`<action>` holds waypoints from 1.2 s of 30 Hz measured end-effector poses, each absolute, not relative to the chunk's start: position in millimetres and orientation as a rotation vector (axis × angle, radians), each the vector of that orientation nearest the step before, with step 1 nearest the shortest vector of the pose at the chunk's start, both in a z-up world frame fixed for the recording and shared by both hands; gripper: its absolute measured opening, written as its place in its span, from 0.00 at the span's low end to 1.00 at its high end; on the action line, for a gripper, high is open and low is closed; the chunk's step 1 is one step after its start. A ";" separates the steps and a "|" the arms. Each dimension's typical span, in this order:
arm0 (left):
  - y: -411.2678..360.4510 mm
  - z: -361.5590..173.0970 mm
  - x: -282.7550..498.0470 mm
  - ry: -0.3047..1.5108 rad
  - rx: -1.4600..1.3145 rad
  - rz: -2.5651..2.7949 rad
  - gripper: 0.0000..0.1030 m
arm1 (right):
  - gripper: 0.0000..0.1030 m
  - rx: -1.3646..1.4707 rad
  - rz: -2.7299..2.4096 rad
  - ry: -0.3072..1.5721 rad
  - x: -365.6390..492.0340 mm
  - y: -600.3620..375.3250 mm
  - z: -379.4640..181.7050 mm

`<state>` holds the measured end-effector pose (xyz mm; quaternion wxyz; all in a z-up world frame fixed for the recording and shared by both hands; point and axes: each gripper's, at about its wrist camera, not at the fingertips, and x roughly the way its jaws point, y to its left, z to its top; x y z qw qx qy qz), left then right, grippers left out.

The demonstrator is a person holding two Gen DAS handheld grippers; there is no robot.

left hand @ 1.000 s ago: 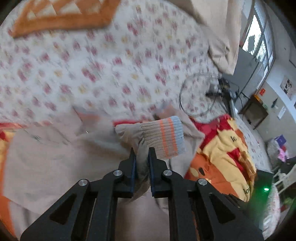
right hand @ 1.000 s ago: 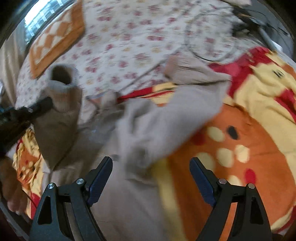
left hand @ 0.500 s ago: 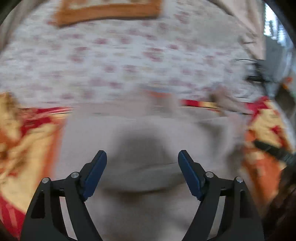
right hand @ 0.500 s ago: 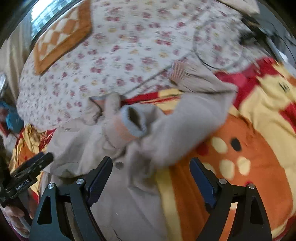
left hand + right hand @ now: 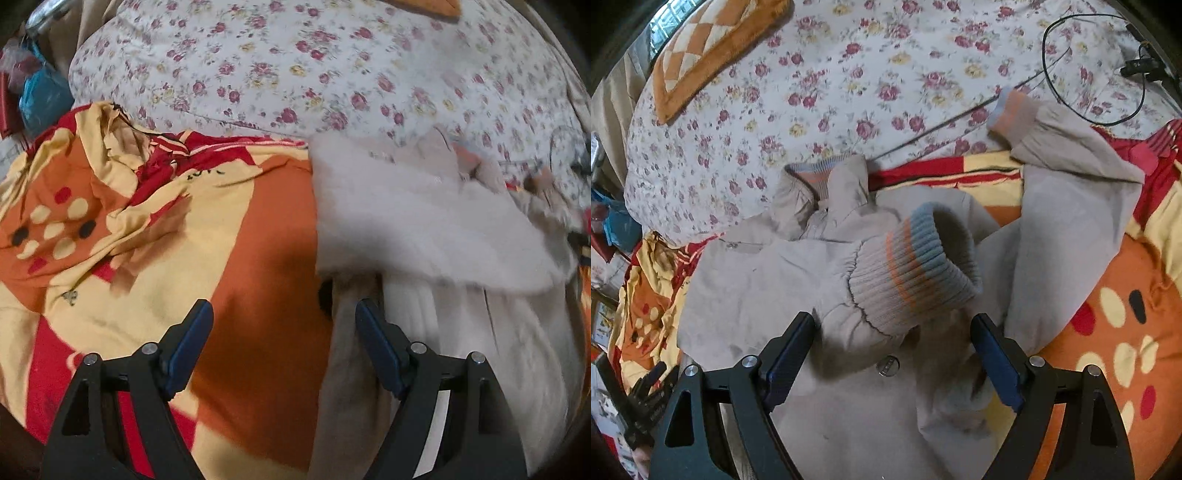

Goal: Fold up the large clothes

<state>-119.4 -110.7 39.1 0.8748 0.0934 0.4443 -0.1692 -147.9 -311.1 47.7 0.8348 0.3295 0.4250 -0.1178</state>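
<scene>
A beige jacket (image 5: pixel 768 280) lies on the orange, red and yellow blanket (image 5: pixel 1115 325). One sleeve is folded across its chest, and its ribbed cuff (image 5: pixel 916 273) with orange and blue stripes rests just beyond my right gripper (image 5: pixel 892 354), which is open and empty. The other sleeve (image 5: pixel 1071 206) stretches right, and its cuff (image 5: pixel 1012 110) lies on the floral sheet. In the left wrist view the jacket (image 5: pixel 424 221) fills the right side. My left gripper (image 5: pixel 284 343) is open and empty over the jacket's left edge and the blanket (image 5: pixel 147 240).
A floral sheet (image 5: pixel 849 85) covers the far bed. An orange checked pillow (image 5: pixel 709 48) lies at the far left. A black cable (image 5: pixel 1097 74) loops at the far right. Blue bags (image 5: pixel 40 96) sit at the left edge.
My left gripper let go of the striped cuff, opened, and swung left to the jacket's side edge. The sleeve now lies folded over the chest. My right gripper stayed open.
</scene>
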 end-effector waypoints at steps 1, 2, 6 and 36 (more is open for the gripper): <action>-115.4 36.4 -115.1 0.927 0.187 -0.352 0.77 | 0.85 0.703 -0.249 0.903 -146.5 -311.0 45.8; -120.5 32.7 -110.6 0.933 0.190 -0.353 0.77 | 0.85 0.714 -0.250 0.904 -144.8 -311.9 43.5; -132.3 13.6 -89.1 0.986 0.178 -0.314 0.76 | 0.85 0.793 -0.256 0.926 -140.5 -319.6 31.8; -113.4 80.5 -116.1 0.831 0.113 -0.287 0.68 | 0.61 0.563 -0.352 0.765 -179.8 -317.5 81.5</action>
